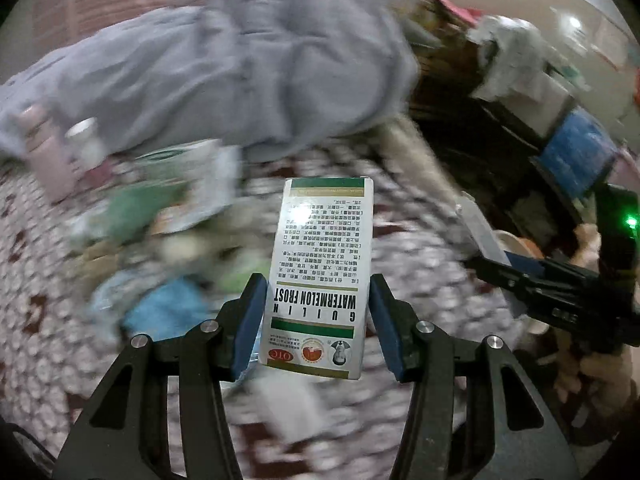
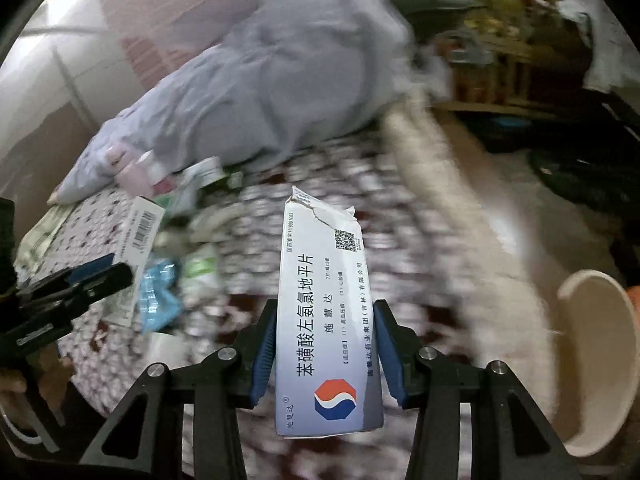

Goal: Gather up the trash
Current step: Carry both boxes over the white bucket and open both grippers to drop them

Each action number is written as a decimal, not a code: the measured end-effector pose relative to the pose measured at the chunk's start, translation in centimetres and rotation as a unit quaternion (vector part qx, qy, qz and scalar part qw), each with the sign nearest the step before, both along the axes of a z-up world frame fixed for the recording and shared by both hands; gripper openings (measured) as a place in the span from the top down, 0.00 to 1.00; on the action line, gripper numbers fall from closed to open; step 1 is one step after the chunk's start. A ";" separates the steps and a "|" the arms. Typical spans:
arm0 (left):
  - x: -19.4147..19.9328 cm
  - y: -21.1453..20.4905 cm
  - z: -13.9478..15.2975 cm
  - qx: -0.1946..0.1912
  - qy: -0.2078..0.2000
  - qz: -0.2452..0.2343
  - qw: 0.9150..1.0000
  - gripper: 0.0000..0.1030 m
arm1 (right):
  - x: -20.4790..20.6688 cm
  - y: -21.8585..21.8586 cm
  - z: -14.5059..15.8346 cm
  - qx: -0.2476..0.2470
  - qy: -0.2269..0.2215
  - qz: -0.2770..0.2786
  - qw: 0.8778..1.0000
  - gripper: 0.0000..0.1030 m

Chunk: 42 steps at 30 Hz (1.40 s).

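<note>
My left gripper (image 1: 318, 312) is shut on a white and green medicine box (image 1: 320, 264) printed "Guilin Watermelon Frost", held upright above the patterned bedspread (image 1: 40, 340). My right gripper (image 2: 325, 340) is shut on a white and blue medicine box (image 2: 320, 300) with a torn top and a red and blue logo. Each box stands between the blue pads (image 1: 250, 324). More packaging litter (image 1: 160, 216) lies blurred on the bedspread to the left. The right gripper also shows at the left wrist view's right edge (image 1: 480, 258), and the left gripper shows at the right wrist view's left edge (image 2: 120, 268).
A grey garment (image 1: 224, 68) is heaped across the back of the bed. A beige bin (image 2: 600, 360) stands low at the right beyond the bed's edge. Dark shelving with clutter (image 1: 500, 60) fills the upper right. A blue wrapper (image 2: 158, 300) lies on the bedspread.
</note>
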<state>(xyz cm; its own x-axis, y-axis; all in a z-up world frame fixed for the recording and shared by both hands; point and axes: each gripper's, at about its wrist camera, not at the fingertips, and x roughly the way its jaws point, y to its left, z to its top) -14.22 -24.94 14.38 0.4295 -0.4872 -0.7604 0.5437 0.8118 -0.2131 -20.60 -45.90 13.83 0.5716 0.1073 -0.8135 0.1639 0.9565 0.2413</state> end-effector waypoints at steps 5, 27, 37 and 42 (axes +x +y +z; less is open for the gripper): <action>-1.8 -8.0 0.5 -0.010 0.006 -0.065 0.998 0.51 | -3.9 -7.3 0.1 -0.024 0.009 -0.074 0.997 0.57; -6.8 -33.4 -3.6 -0.047 0.112 -0.205 0.971 0.50 | -15.0 -26.7 -7.4 0.010 0.081 -0.290 0.954 0.53; -7.1 -31.5 -3.6 -0.028 0.095 -0.183 0.978 0.37 | -15.3 -26.2 -8.1 0.029 0.080 -0.293 0.952 0.37; -6.8 -28.6 -3.1 -0.007 0.059 -0.145 0.988 0.37 | -14.7 -24.9 -8.0 0.026 0.082 -0.278 0.957 0.37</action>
<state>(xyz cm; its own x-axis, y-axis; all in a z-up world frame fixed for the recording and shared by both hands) -21.02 -53.54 11.23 0.1786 -0.5880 -0.7889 0.7233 0.6220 -0.3000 -35.28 -70.81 5.86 0.4173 -0.1329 -0.8990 0.6836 0.6977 0.2142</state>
